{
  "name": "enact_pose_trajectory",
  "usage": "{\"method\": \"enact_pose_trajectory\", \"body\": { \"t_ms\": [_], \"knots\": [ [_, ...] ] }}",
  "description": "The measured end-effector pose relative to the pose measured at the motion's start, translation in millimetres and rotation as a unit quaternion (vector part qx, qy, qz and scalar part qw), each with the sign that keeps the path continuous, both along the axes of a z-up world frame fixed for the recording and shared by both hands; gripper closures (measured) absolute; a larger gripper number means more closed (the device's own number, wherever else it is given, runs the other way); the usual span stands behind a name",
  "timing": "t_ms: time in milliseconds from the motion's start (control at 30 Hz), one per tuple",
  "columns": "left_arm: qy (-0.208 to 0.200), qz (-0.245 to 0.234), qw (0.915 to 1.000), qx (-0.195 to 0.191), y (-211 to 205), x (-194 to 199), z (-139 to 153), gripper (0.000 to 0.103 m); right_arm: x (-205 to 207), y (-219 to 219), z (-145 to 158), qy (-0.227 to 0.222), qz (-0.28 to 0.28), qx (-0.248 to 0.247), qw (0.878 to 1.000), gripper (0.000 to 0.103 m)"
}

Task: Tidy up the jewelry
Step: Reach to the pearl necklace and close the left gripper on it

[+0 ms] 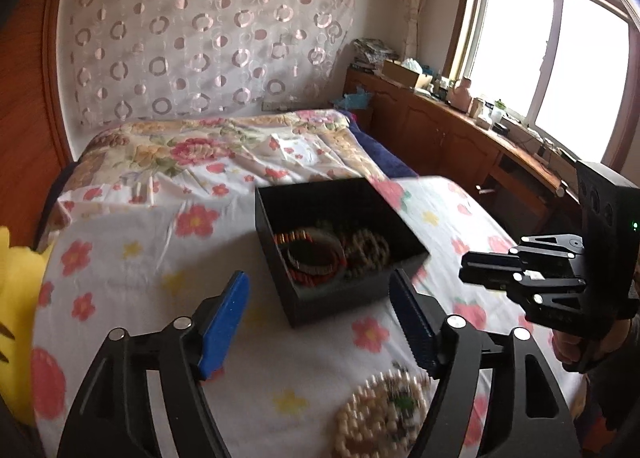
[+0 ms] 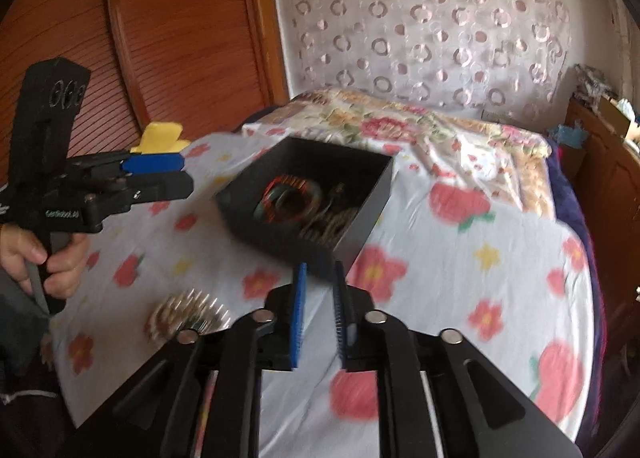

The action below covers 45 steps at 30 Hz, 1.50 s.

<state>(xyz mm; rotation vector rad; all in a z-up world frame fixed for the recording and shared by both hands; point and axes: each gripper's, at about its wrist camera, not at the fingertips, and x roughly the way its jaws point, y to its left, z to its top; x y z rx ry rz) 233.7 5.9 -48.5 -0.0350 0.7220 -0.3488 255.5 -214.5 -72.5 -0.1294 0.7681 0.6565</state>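
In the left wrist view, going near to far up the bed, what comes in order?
Left gripper → pale bead necklace on the flowered sheet → black box holding bracelets → folded floral quilt → circle-patterned curtain.

Place: a home bedroom.
Bed (image 1: 132, 266): spread with a floral sheet, a flowered quilt folded at its head.
Wall: circle-patterned sheer curtain (image 1: 208, 38) behind the bed.
Window side: wooden cabinets (image 1: 432, 126) under a bright window (image 1: 552, 62), top cluttered with household items.
Other side: louvred wooden door (image 2: 168, 30).
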Motion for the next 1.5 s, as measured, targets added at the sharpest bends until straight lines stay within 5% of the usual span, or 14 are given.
{"method": "enact_pose_trajectory", "body": {
  "t_ms": [500,767,1167,1500],
  "knots": [
    [0.076,-0.022,0.9965,0.026,-2,-70,-56,0.034,-54,19,-35,0.033,0.019,-0.022,0.999,0.078],
    [0.085,-0.023,0.9960,0.015,-7,-80,-59,0.077,-64,5,-37,0.032,0.003,-0.026,0.999,0.071],
    [0.091,-0.021,0.9935,0.065,-21,-68,-65,0.093,-66,-2,-42,0.040,-0.001,-0.019,0.999,0.071],
    [0.092,-0.017,0.9926,0.078,-20,-66,-66,0.093,-72,3,-42,0.041,0.003,-0.017,0.999,0.071]
  ]
}}
